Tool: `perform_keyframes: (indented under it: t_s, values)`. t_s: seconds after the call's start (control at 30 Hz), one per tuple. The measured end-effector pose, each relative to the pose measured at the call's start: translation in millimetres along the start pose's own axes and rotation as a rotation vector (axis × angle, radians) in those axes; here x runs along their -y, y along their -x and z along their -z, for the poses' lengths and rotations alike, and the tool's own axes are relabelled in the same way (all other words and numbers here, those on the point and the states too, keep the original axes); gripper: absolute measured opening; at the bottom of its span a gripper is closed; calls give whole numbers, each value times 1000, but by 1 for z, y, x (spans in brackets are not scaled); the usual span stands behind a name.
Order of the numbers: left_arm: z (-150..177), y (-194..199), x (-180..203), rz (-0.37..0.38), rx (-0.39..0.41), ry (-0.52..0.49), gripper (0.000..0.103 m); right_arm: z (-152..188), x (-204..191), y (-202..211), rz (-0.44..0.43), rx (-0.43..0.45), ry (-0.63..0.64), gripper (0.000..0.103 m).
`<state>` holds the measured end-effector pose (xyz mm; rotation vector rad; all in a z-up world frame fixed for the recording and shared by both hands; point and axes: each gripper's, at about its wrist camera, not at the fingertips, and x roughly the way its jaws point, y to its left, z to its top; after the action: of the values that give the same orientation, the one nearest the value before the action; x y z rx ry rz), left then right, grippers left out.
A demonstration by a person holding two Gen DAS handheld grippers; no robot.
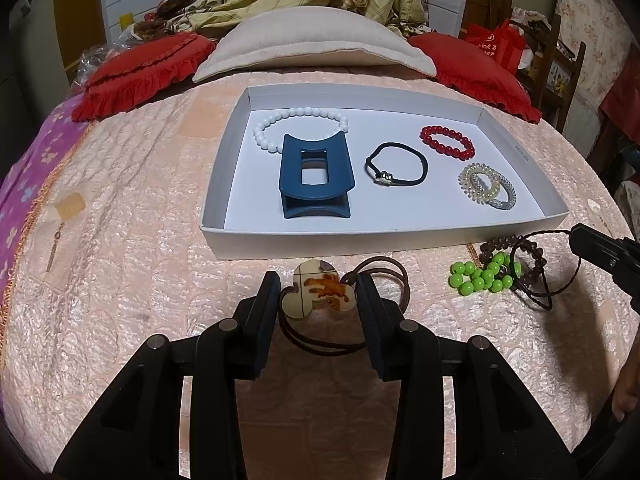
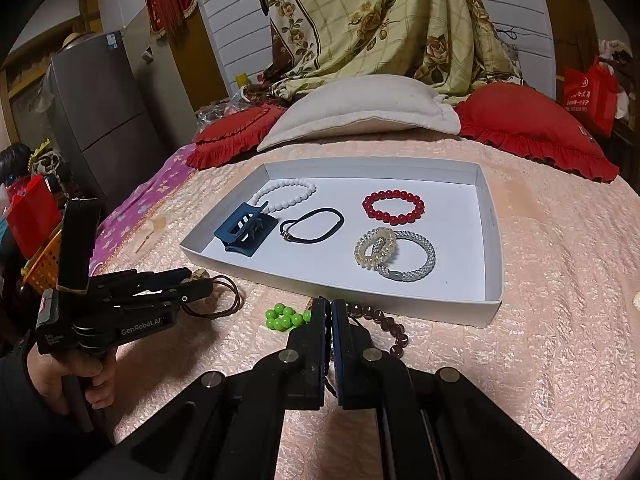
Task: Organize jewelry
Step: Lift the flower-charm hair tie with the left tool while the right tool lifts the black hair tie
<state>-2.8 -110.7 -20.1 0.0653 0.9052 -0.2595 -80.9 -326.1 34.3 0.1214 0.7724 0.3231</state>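
Note:
On the pink quilt just in front of the white tray (image 1: 360, 240), my left gripper (image 1: 318, 292) is shut on the cream charm of a brown hair tie (image 1: 308, 304); its loops (image 1: 396, 280) trail to the right. To the right, a green bead bracelet (image 1: 484, 278) and a brown bead string (image 1: 496, 246) lie tangled. My right gripper (image 2: 331, 308) is shut above them, and a thin brown cord (image 1: 548, 233) runs into its tip. The tray holds a white bead bracelet (image 1: 300, 112), a blue claw clip (image 1: 316, 172), a black hair tie (image 1: 396, 164), a red bead bracelet (image 1: 448, 142) and coiled ties (image 1: 480, 184).
A beige pillow (image 1: 312, 44) and two red frilled cushions (image 1: 140, 72) lie behind the tray. A purple sheet (image 1: 24, 184) borders the quilt at left. A hand (image 2: 76, 384) grips the left tool's handle. A grey fridge (image 2: 100, 112) stands far left.

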Motion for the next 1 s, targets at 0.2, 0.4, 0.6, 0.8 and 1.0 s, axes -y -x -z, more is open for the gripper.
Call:
perform_keyframes:
  t_s: [0.2, 0.4, 0.6, 0.8, 1.0]
  values:
    - [1, -1, 0, -4, -2, -2, 38, 0, -1, 0, 2, -3, 2, 3]
    - [1, -1, 0, -8, -1, -2, 38, 1, -2, 0, 2, -4, 5, 3]
    - [1, -1, 0, -9, 0, -1, 38, 0, -1, 1, 6, 1, 2, 3]
    - [-1, 5, 0, 1, 8, -1, 38, -4, 0, 9, 5, 29, 2, 3]
    - [-11, 32, 7, 66, 59, 3, 38, -23, 1, 27, -18, 100, 5, 3]
